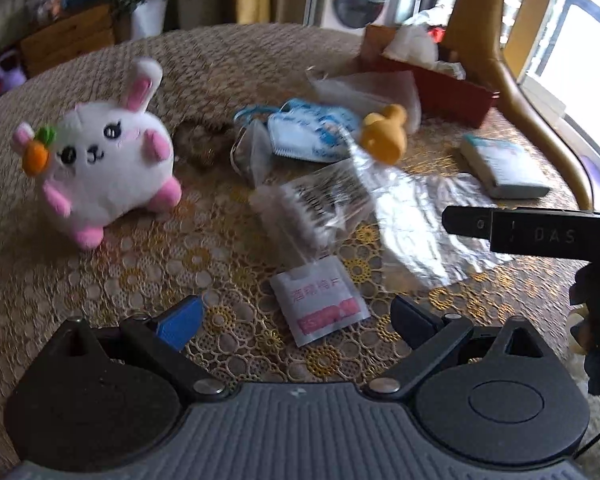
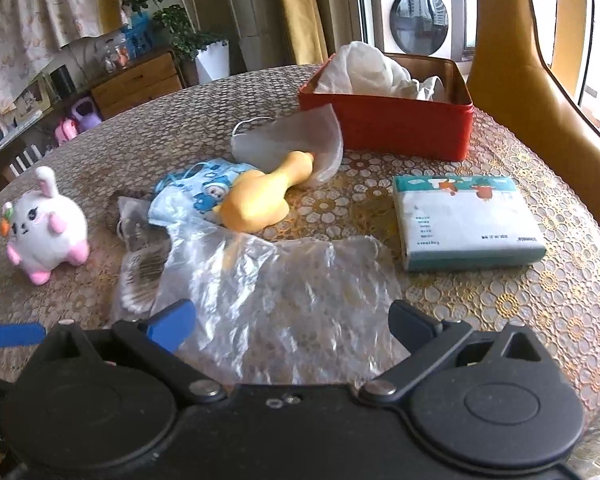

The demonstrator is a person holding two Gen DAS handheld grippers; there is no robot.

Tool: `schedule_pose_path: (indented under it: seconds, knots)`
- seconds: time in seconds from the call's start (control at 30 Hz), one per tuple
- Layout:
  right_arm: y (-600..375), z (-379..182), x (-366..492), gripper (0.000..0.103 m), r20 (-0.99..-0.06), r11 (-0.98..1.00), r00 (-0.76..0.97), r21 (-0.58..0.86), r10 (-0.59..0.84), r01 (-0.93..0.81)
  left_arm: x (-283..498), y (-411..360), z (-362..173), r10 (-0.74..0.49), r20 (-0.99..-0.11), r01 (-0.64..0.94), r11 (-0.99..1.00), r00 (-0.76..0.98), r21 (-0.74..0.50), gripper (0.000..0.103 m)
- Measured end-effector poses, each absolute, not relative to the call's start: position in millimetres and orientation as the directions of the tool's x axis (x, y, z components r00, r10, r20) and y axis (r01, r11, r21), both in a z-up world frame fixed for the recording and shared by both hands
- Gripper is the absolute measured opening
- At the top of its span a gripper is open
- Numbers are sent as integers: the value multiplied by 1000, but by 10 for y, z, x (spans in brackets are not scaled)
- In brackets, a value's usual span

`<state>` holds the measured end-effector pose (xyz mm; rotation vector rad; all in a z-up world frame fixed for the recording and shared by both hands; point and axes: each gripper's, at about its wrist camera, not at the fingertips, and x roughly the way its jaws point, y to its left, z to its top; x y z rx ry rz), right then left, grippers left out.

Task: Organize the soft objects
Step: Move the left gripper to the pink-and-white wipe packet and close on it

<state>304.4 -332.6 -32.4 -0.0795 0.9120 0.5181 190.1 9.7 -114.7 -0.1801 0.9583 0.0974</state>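
A: While both of our tools sit spread wide and empty, what lies nearest us?

B: Between the fingers of our left hand-held gripper (image 1: 296, 322) lies a small white sachet (image 1: 319, 305) on the counter (image 1: 100, 296). Our right hand-held gripper (image 2: 292, 326) hovers over a crumpled clear plastic bag (image 2: 284, 300), gripping nothing.

A: And beyond those?

B: A packet of cotton swabs (image 1: 314, 210), then the yellow duck toy (image 2: 260, 198) resting against a blue printed face mask (image 2: 196, 192). The white plush bunny (image 1: 104, 164) stands well apart on the left, and a tissue pack (image 2: 466, 222) lies on the right.

A: How far along are we?

B: Barely begun, we judge. The red box (image 2: 404, 126) at the far side holds only some white crumpled material (image 2: 372, 70); nearly every soft thing remains loose on the counter.
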Motion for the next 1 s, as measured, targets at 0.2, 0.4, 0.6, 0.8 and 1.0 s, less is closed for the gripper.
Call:
schedule_pose_path:
  seconds: [0.2,0.4,0.6,0.8,1.0]
  knots:
    - [-3266,-466,3157,102,-783,888,497,151,375,-434,1981,156,-1289,63,-838,-251,964,541,-90,101]
    - [-3123,-562,3102,102,-778,876,510,104,367,-471,2010,145,-1317,89,-834,-259,964,544,-66,101]
    - [-2960,-630,2977,103,-778,846,540,-22,320,-532,2037,30,-1356,111,-831,-229,973,544,-20,100]
    - [-2944,-631,2954,102,-779,855,545,-22,310,-519,2038,-14,-1361,111,-826,-206,978,552,-6,96]
    - [-3017,-593,2918,75,-757,868,577,-26,308,-497,2008,-37,-1314,99,-812,-186,982,575,-12,68]
